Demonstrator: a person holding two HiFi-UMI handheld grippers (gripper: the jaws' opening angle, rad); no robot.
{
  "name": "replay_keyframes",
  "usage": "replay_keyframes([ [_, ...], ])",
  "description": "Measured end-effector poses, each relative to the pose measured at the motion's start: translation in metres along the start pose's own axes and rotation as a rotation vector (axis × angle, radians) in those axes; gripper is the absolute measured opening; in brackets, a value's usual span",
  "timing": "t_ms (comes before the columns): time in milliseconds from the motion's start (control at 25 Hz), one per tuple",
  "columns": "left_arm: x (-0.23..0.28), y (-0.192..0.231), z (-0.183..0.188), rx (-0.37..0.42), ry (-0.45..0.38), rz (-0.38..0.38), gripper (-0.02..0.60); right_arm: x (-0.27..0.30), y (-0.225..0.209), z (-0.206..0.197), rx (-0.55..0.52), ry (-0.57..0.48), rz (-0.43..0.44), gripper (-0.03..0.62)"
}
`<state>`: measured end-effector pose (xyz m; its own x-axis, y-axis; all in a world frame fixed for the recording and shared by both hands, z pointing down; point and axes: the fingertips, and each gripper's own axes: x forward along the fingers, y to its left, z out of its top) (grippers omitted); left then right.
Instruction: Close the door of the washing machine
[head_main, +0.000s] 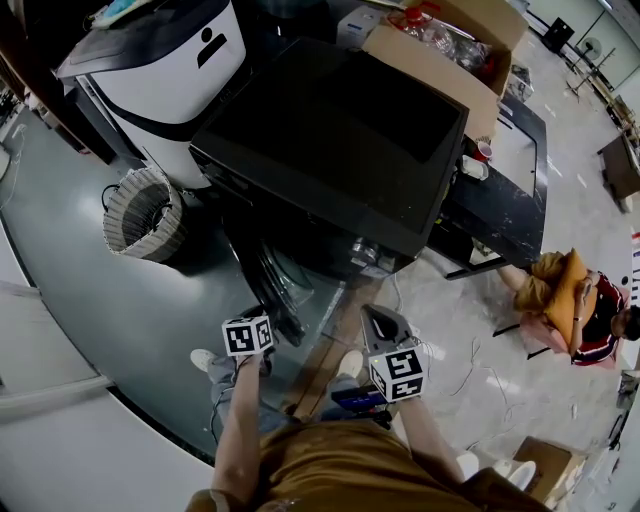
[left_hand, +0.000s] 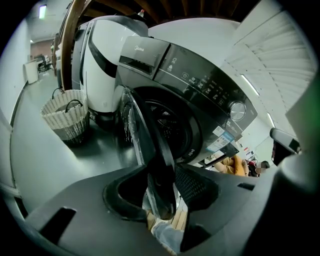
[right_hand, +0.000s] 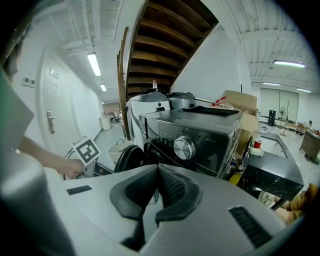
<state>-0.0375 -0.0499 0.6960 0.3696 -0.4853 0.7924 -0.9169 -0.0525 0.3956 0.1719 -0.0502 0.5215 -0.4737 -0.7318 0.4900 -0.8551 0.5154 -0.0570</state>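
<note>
Standing upright, open door (left_hand: 149, 142) juts edge-first btwn left tongs (left_hand: 161, 171).

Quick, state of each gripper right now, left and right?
Left gripper: open, the edge of the washing machine door stands between its jaws, not clamped.
Right gripper: closed, holding nothing.

The floor (head_main: 90, 290) is glossy grey to the left of the washing machine (head_main: 340, 150) and pale and speckled to its right. The washing machine stands on it, with a white machine (head_main: 170, 80) just beside its left side and a woven basket (head_main: 143, 213) near its front left corner. Wooden boards (head_main: 325, 355) lie before the washing machine. To its right stands a low black table (head_main: 505, 205). Further right a person (head_main: 570, 305) sits on the floor, with loose cables (head_main: 472, 362) and a cardboard box (head_main: 545, 465) nearby.
</note>
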Motion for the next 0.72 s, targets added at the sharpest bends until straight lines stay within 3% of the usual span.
replay_keyframes([
  [720,0.033,-0.044,0.026,-0.029,-0.004,-0.069,0.199,-0.012,-0.033,-0.011,0.038,0.011,-0.064,0.012],
])
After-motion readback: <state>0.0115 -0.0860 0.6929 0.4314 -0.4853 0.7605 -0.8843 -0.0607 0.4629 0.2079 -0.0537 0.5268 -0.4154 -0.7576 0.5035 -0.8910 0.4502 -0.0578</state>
